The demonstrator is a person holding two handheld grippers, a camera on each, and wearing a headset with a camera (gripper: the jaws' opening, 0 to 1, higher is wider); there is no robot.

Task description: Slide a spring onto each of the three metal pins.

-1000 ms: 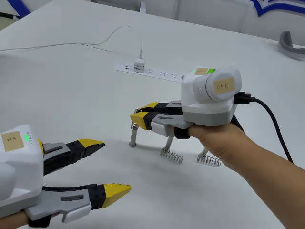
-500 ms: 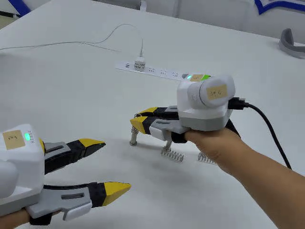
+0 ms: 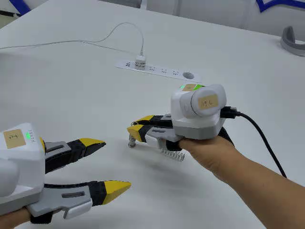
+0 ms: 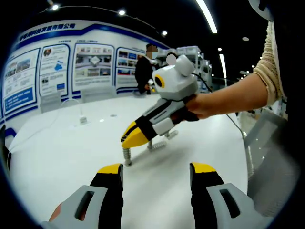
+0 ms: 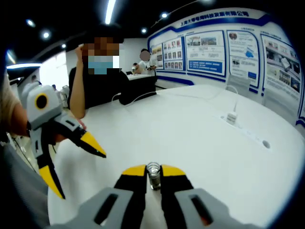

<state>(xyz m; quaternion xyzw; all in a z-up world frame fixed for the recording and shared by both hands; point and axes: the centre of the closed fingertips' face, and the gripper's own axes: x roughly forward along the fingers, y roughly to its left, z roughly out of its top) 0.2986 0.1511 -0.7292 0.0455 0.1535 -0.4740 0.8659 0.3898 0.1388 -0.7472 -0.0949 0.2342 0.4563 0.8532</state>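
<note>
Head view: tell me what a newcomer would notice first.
The right gripper at mid-table, its yellow-tipped jaws closed on a spring atop an upright pin. At lower left, the left gripper hangs open above the white table, and a loose spring lies near the pin.

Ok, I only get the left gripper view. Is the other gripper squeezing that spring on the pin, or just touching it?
Observer: Squeezing. In the right gripper view, the right gripper has its jaws closed on the spring.
Operator: Is someone else at the table?
Observer: Yes. The right gripper view shows a person in a dark top sitting at the far side of the table.
</note>
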